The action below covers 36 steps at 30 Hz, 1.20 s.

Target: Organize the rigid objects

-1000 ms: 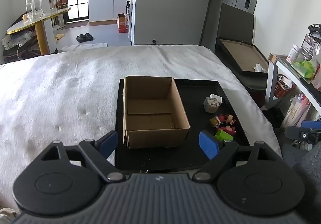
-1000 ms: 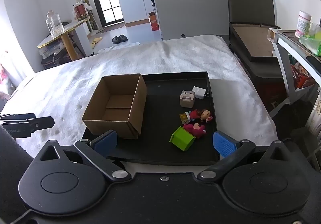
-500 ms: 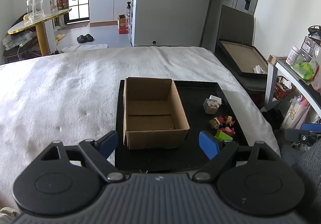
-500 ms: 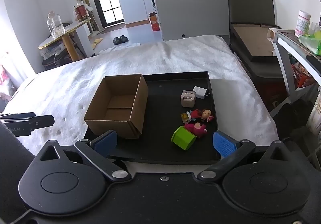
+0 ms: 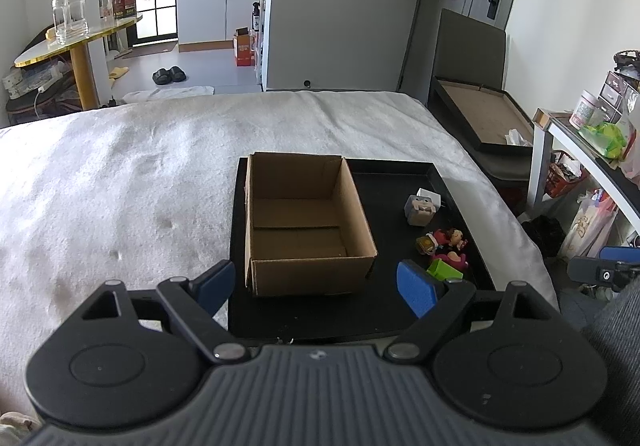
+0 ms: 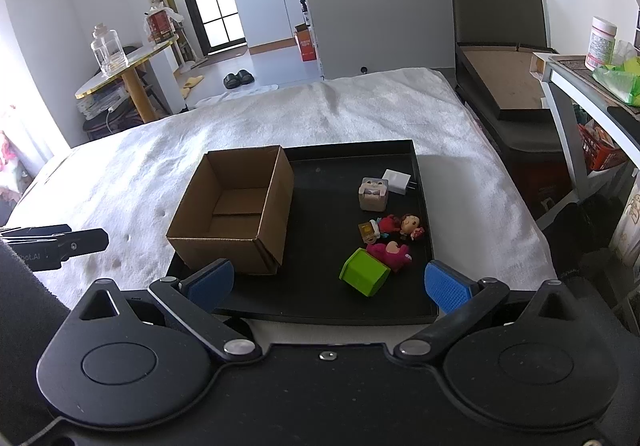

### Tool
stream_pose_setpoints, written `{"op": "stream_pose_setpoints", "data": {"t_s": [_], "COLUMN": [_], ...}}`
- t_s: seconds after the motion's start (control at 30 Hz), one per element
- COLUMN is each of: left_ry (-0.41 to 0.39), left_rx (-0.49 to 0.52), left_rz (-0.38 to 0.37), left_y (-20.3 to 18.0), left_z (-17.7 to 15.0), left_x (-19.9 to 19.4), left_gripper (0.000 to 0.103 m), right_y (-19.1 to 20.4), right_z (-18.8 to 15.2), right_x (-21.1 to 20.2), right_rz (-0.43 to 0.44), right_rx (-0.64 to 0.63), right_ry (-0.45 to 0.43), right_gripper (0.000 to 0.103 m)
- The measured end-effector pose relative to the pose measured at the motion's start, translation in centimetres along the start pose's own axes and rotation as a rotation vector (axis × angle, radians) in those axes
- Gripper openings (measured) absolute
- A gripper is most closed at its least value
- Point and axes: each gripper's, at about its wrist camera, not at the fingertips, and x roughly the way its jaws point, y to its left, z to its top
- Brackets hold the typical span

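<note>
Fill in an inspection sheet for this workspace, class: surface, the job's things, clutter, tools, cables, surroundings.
Surface: black tray lying on a white bedcover.
Job's things: open cardboard box, nothing seen inside it, on the tray's left part. To its right lie a green block, a pink figure, a red doll, a beige cube toy and a white charger.
Clutter: nothing seen on the tray beyond these.
Tools: left tool open, holding nothing; right tool open, holding nothing.
Cables: nothing seen on the tray.
Surroundings: round side table with a glass bottle; slippers on the floor.
</note>
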Motion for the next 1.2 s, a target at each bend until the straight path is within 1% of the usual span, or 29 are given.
{"op": "stream_pose_setpoints", "data": {"t_s": [0.3,0.4,0.7,1.2], "left_ry": [-0.003,-0.001,-0.001,-0.001], "left_rx": [-0.004,-0.005,-0.004,-0.003], "left_rz": [-0.007,-0.009,-0.006,-0.005], "left_y": [0.2,0.2,0.15,0.18], "left_z": [-0.09,-0.09,-0.16,-0.11], "left_x": [0.05,0.06,-0.02,-0.06], "left_gripper": [0.087,0.087,0.087,0.087], "right_y": [-0.05,-0.21,-0.31,-0.59], "right_z": [-0.11,0.01,0.15,0.24], "right_x": [0.0,0.05,-0.07,-0.01], "right_rz": [-0.011,0.013,-0.003,-0.006], "right_rx": [0.007,0.028,0.028,0.025], "right_ry": [0.001,0.009,-0.013,-0.012], "right_gripper": [0.103,0.103,0.103,0.103]}}
